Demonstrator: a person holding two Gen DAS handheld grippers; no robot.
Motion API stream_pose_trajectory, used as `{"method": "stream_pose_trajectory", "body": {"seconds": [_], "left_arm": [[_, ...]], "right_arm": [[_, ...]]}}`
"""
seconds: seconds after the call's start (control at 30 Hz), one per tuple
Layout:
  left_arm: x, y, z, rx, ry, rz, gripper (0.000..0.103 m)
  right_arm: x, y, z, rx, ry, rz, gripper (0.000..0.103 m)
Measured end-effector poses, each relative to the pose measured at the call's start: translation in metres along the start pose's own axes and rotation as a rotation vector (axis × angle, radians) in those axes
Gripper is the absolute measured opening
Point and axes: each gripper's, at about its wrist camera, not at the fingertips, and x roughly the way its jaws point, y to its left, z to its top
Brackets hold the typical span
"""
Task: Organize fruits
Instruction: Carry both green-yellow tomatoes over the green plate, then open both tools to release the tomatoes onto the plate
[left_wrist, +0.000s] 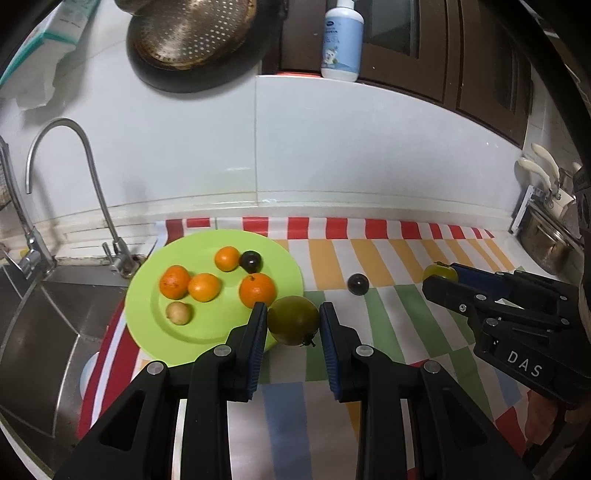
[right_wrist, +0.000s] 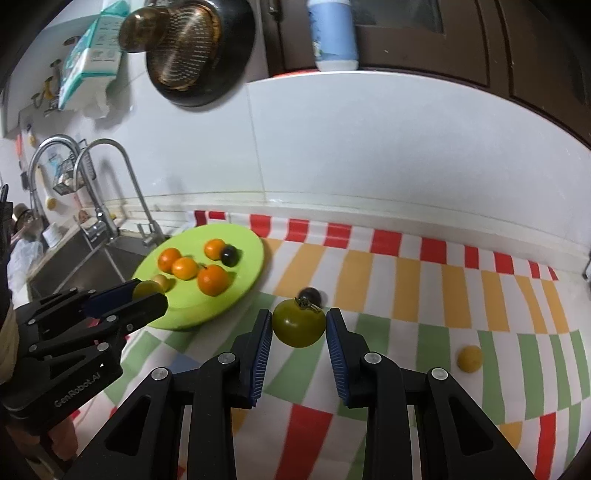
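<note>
Left wrist view: my left gripper (left_wrist: 293, 319) grips one green tomato (left_wrist: 293, 319); my right gripper (right_wrist: 299, 323) grips another tomato (right_wrist: 299, 323).

1. Lime-green plate (left_wrist: 207, 332).
2. Orange citrus fruits (left_wrist: 257, 290).
3. Olive-green tomato (right_wrist: 299, 323).
4. Dark purple-black fruit (left_wrist: 358, 284).
5. Surface cloth (left_wrist: 406, 325): red, orange, green, blue stripes on white.
6. Tool pads (right_wrist: 263, 354) blue.
</note>
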Motion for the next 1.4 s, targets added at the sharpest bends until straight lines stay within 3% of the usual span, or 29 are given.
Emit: {"method": "stream_pose_trajectory", "body": {"seconds": [0.4,0.87,1.4], "left_arm": [[-0.004,0.030,-0.003,0.007,-0.015,0.059,0.029],[0.025,0.072,-0.012,-0.010,0.013,0.107,0.029],[0.057,0.092,-0.024,-0.024,0.078,0.100,0.029]], "right_arm": [[0.015,0.039,0.010,-0.072,-0.004,0.090,0.031],[0.058,0.079,0.020,-0.150,0.024,0.186,0.031],[0.114,0.098,0.016,-0.168,0.111,0.238,0.031]]}}
